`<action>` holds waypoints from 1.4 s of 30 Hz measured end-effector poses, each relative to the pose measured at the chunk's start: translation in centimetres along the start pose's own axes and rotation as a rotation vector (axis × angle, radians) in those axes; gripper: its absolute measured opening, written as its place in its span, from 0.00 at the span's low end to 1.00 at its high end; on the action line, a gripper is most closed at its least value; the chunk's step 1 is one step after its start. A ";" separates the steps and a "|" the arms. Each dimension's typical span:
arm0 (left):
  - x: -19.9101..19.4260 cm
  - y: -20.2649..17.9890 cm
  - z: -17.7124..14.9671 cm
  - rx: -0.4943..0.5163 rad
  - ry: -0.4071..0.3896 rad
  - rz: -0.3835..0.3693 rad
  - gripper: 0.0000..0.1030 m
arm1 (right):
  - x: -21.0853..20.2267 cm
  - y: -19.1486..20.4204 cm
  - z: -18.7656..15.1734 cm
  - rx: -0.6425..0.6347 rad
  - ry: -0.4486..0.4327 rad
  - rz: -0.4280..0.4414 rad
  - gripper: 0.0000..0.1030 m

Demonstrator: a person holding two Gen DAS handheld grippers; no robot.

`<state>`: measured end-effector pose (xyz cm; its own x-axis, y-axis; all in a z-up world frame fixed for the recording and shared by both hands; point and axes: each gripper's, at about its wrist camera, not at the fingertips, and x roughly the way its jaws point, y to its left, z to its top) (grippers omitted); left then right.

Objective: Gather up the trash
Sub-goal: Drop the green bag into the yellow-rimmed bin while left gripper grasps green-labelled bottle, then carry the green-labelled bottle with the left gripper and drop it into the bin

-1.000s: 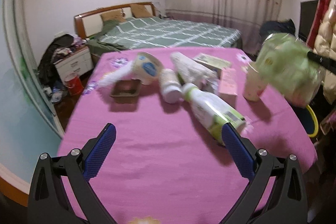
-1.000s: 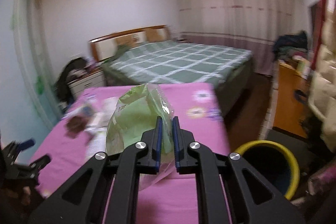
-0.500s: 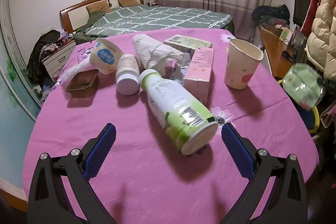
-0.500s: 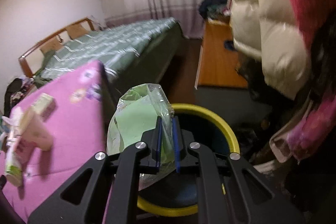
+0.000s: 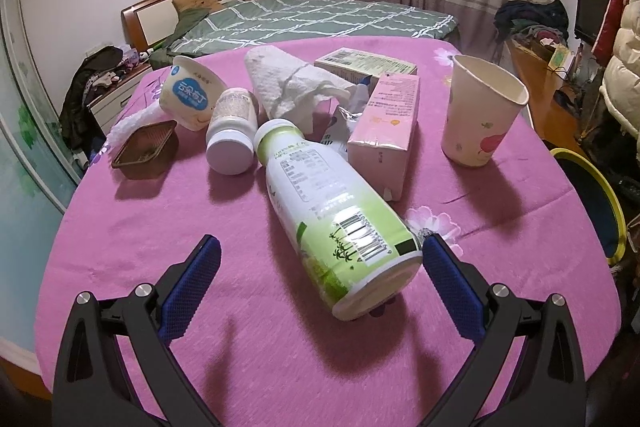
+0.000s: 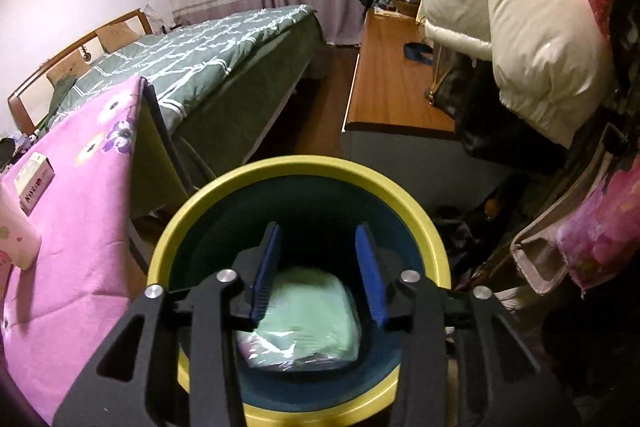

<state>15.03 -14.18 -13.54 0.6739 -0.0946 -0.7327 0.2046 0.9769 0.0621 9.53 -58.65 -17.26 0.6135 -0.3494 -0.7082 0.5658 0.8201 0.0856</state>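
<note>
Both tongs are spread: your right gripper (image 6: 318, 275) hangs over the bin (image 6: 296, 169), green packet (image 6: 304, 311) inside, so centre your left gripper (image 5: 318, 285) on the lying bottle (image 5: 328, 211) before squeezing.

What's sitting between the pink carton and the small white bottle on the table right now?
In the left wrist view, the crumpled paper towel and the neck of the big green-label bottle lie between the pink carton and the small white bottle.

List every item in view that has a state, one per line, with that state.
Left gripper: open, empty.
Right gripper: open, above the bin.
Green plastic packet: released, inside the bin.
Yellow-rimmed bin: open-topped.
Drink bottle: capped, on its side.
Paper cup: upright.
Pink carton: lying flat.
White jar: tipped over.
Pudding cup: on its side.
</note>
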 end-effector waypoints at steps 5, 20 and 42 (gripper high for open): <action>0.3 -0.1 0.0 -0.004 -0.001 0.003 0.96 | -0.3 0.5 0.3 -0.007 -0.009 0.012 0.40; -2.1 0.9 -0.6 0.055 -0.034 -0.015 0.55 | -0.5 1.0 0.1 -0.014 -0.005 0.042 0.41; -4.6 4.9 7.3 0.071 -0.205 0.046 0.52 | -1.5 1.9 0.5 -0.021 -0.023 0.066 0.41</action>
<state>18.13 -10.36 -4.88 0.8126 -0.0945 -0.5751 0.2151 0.9657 0.1453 9.89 -56.80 -15.68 0.6622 -0.3042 -0.6848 0.5119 0.8510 0.1169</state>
